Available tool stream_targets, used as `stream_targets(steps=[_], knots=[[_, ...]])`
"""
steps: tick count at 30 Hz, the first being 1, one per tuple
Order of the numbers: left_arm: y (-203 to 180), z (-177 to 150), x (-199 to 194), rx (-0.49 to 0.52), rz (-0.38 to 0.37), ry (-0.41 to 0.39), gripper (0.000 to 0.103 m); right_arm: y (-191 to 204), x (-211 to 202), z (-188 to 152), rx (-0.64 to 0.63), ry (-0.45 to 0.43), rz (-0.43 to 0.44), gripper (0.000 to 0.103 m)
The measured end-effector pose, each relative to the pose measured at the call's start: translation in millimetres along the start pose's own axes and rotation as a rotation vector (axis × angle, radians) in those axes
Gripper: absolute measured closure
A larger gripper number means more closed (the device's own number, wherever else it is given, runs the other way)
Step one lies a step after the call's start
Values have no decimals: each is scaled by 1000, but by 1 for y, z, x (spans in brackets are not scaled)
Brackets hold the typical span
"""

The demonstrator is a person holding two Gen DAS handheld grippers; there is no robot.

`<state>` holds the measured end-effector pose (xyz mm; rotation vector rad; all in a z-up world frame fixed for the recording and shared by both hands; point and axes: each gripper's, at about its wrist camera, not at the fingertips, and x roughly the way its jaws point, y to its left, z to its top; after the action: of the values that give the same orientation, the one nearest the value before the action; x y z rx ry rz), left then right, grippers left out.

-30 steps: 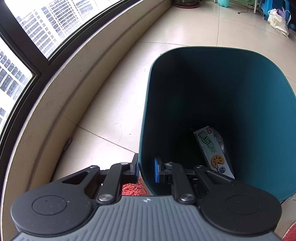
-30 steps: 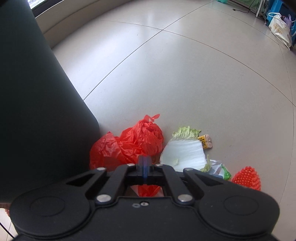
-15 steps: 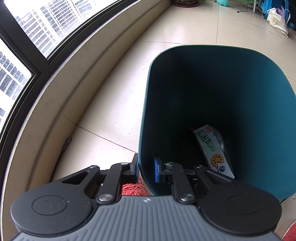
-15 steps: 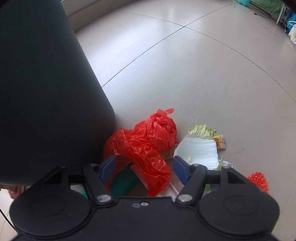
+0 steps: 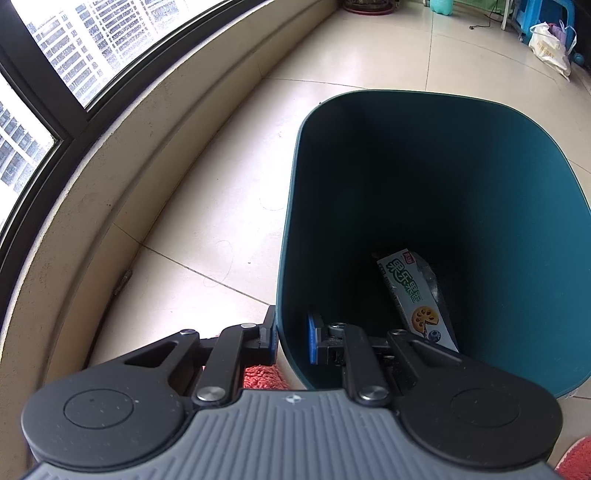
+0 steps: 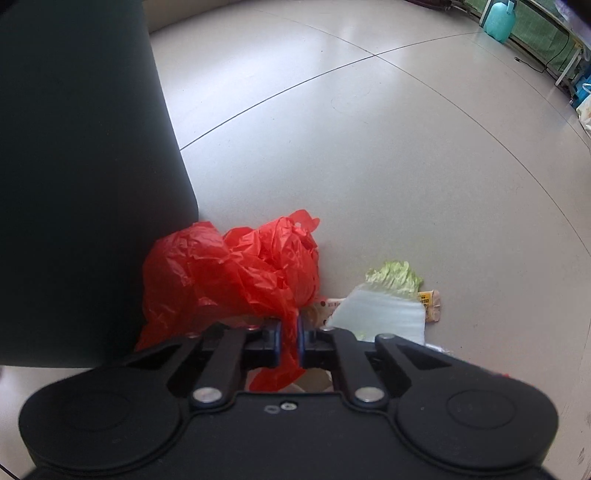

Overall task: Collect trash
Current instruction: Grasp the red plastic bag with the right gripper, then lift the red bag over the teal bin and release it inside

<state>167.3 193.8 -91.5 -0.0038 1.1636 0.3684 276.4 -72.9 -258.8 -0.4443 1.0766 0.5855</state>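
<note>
A dark teal trash bin stands on the tiled floor. My left gripper is shut on its near wall, one pad outside and one inside. A printed snack wrapper lies at the bin's bottom. In the right wrist view the bin fills the left side. A crumpled red plastic bag lies against its base. My right gripper points down at it, jaws closing, pads pressed on a fold of the bag. A cabbage leaf and a small yellow wrapper lie just right of the bag.
A curved ledge under a window runs along the left. A red fuzzy cloth shows beneath my left gripper. Far off stand a white bag and a teal bottle. Bare tiles stretch beyond the trash.
My right gripper opened, sank toward the red bag and rolled, then shut on a fold of it. The left gripper and the bin have stayed put.
</note>
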Motion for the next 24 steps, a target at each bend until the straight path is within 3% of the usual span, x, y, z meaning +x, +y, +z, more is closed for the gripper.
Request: stream_targets(steps=[11, 18, 24], knots=[[-5, 0, 2, -5, 17, 4, 88, -15, -151, 23, 57, -162, 26, 97], [-3, 2, 3, -20, 16, 11, 88, -10, -255, 33, 68, -283, 102, 97], [-2, 1, 3, -19, 20, 10, 88, 37, -270, 49, 1, -298, 203, 97]])
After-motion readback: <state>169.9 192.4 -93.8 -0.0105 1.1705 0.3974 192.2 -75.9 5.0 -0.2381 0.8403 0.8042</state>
